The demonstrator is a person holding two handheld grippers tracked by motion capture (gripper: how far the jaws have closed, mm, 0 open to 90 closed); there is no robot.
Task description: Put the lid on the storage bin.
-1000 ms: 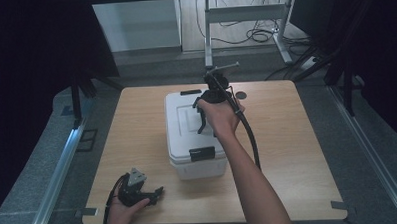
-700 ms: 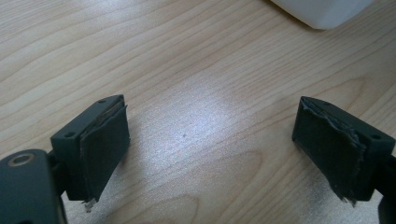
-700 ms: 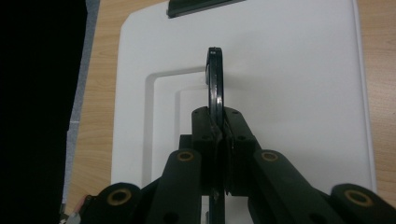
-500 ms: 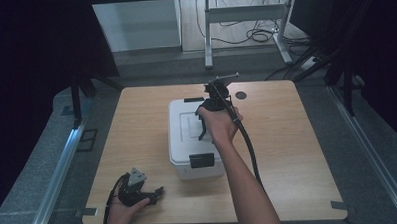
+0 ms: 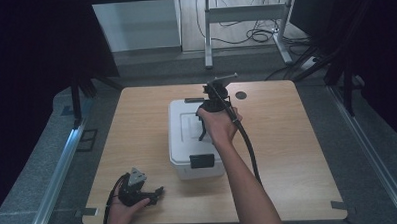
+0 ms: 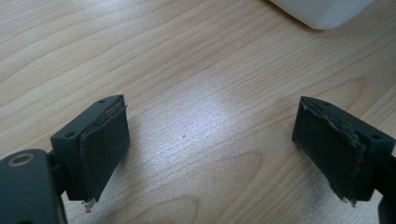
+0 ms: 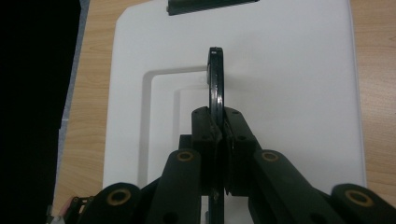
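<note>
Two grippers work a wooden table (image 5: 298, 153) where a white box (image 5: 180, 142) sits at centre, its long axis running near to far. The right gripper (image 7: 218, 128), poised over the lid, is clamped tight on the thin black handle (image 7: 215, 84), which stands on edge above the lid's recess. The left gripper (image 5: 154, 193) rests on the near-left corner of the table, well apart from the box, jaws spread wide with nothing between them.

Whatever comes next looks to turn on that handle: it lies directly in the right gripper's hold, so the right hand is plainly the one placed to lift or carry. A black latch (image 5: 201, 161) on the box's near face shows from above. The right gripper view reveals the pinch itself, while the left gripper view catches one white corner of the box at its far edge.
</note>
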